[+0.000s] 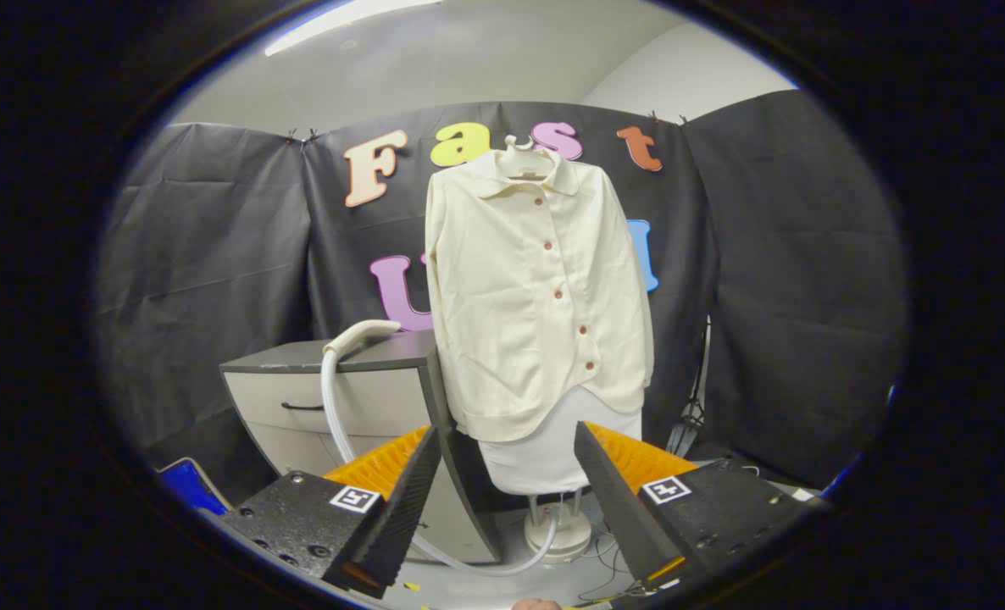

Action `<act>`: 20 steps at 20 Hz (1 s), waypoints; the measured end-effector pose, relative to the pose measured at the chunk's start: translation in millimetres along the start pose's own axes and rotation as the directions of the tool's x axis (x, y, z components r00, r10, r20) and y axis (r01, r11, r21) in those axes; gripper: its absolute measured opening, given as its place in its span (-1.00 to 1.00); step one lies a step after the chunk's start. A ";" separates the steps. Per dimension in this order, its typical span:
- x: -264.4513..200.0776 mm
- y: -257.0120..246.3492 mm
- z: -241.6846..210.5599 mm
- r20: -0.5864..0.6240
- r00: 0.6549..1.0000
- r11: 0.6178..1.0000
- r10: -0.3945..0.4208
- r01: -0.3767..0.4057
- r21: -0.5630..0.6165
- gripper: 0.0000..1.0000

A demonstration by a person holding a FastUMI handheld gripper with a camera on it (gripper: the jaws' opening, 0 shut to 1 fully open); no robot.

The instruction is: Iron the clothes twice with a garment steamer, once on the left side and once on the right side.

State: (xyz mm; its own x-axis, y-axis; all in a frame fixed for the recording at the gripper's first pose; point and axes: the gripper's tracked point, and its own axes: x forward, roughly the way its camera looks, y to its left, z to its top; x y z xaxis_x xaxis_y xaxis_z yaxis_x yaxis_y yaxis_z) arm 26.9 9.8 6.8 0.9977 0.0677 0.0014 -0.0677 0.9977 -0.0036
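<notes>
A cream button-up shirt [536, 288] hangs on a white hanger [524, 157] over a pale ironing form [553, 449], well beyond my fingers. The garment steamer's head [363, 336] lies on top of a grey drawer cabinet [341, 398], left of the shirt. Its white hose [333, 424] drops down the cabinet front and curves along the floor to the steamer's round base [563, 532] under the form. My gripper [507, 500] is open, with nothing between its fingers, aimed at the shirt's lower hem from a distance.
A blue object [187, 483] lies low beside the left finger. A thin dark stand [693, 415] leans by the cloth wall right of the shirt. Loose wires [608, 551] run on the floor near the steamer base.
</notes>
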 end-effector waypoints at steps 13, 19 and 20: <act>83.9 93.5 24.1 -0.024 0.991 0.991 0.135 -0.136 -0.009 0.93; 141.1 159.1 24.8 -0.055 0.984 0.986 0.167 -0.167 0.014 0.93; 150.3 171.3 25.1 -0.059 0.983 0.985 0.173 -0.172 0.016 0.93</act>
State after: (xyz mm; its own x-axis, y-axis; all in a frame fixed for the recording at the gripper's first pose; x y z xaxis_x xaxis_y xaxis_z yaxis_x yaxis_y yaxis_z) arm 165.2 191.0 31.5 0.9693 0.2389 -0.0585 -0.2385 0.9711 0.0126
